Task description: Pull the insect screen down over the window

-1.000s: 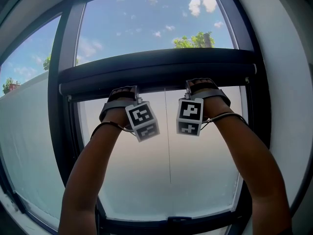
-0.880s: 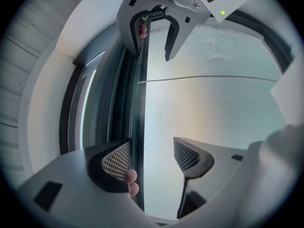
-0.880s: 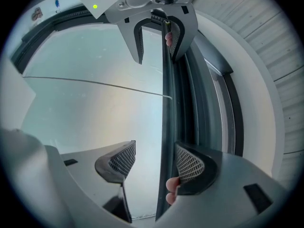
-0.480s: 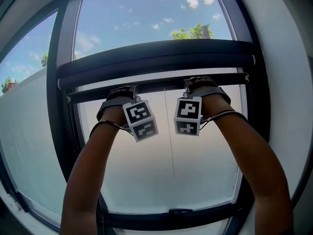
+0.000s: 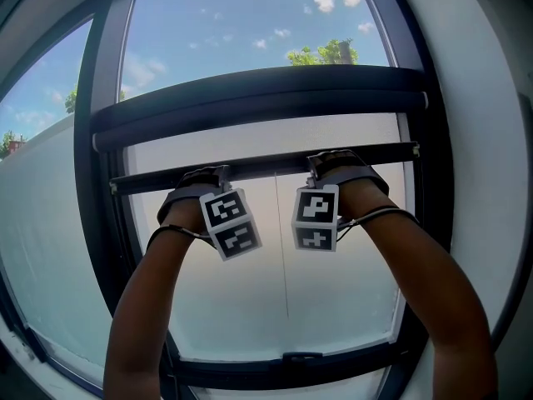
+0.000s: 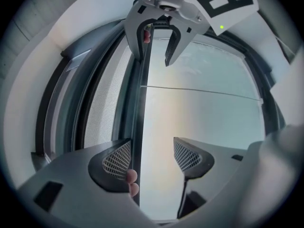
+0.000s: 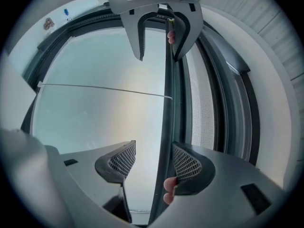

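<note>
The insect screen [image 5: 266, 138] is part-way down the window, a pale mesh band hanging below the dark roller box [image 5: 258, 94] that crosses the window frame [image 5: 100, 140]. Its dark bottom bar [image 5: 266, 167] runs nearly level across the pane, well above the sill, with bare glass [image 5: 333, 282] below it.

Both grippers are up at this bar, side by side near its middle. In the left gripper view the left gripper [image 6: 152, 156] has its jaws apart. The bar passes between them, just beside the left-hand pad and clear of the other. Fingertips [image 6: 132, 177] show against the bar at that pad. In the right gripper view the right gripper [image 7: 151, 161] also has its jaws apart. The bar lies close against the right-hand pad, and fingertips [image 7: 170, 184] curl by it there. Neither gripper is clamped on the bar.

A thin cord [image 5: 284, 257] hangs down from the bar between the two grippers.
</note>
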`<act>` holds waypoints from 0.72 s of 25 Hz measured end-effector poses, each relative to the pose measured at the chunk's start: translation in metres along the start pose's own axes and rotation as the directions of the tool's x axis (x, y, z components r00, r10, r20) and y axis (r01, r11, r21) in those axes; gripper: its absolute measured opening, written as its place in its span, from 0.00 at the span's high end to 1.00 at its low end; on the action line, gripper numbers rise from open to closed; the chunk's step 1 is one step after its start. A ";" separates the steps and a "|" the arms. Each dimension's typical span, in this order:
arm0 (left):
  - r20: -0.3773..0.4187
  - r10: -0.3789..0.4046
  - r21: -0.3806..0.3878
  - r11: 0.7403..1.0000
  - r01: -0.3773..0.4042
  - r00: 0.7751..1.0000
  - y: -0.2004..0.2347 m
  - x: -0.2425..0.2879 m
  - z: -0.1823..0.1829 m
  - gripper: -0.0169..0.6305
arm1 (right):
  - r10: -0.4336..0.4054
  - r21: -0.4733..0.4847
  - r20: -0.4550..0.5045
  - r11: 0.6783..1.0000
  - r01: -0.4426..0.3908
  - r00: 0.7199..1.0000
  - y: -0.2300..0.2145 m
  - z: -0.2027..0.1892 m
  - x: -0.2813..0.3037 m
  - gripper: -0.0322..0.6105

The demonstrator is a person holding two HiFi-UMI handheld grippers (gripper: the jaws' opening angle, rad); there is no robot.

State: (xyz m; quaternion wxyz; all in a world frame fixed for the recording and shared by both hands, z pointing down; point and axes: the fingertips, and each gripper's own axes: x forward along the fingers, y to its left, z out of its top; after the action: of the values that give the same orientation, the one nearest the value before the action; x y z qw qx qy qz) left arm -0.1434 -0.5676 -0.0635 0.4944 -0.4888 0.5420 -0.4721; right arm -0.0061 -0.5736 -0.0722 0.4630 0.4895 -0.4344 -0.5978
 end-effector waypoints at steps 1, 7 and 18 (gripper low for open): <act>0.006 -0.021 -0.003 1.000 0.021 1.000 -0.005 -0.002 0.000 0.54 | 0.009 -0.014 -0.004 1.000 -0.009 1.000 0.005 0.000 -0.001 0.58; 0.040 -0.079 -0.029 0.996 0.080 0.996 -0.023 -0.010 0.001 0.54 | 0.071 -0.016 -0.016 0.997 -0.071 0.997 0.022 0.001 -0.009 0.58; 0.011 -0.246 0.023 0.969 0.246 0.969 -0.080 -0.016 -0.003 0.54 | 0.240 -0.031 -0.005 0.970 -0.240 0.971 0.075 0.008 -0.020 0.58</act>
State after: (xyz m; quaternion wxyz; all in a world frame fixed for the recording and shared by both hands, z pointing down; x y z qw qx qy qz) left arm -0.1411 -0.5573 0.0177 0.4409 -0.5499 0.4689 -0.5323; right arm -0.0028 -0.5677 0.0058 0.5398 0.4265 -0.4807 -0.5437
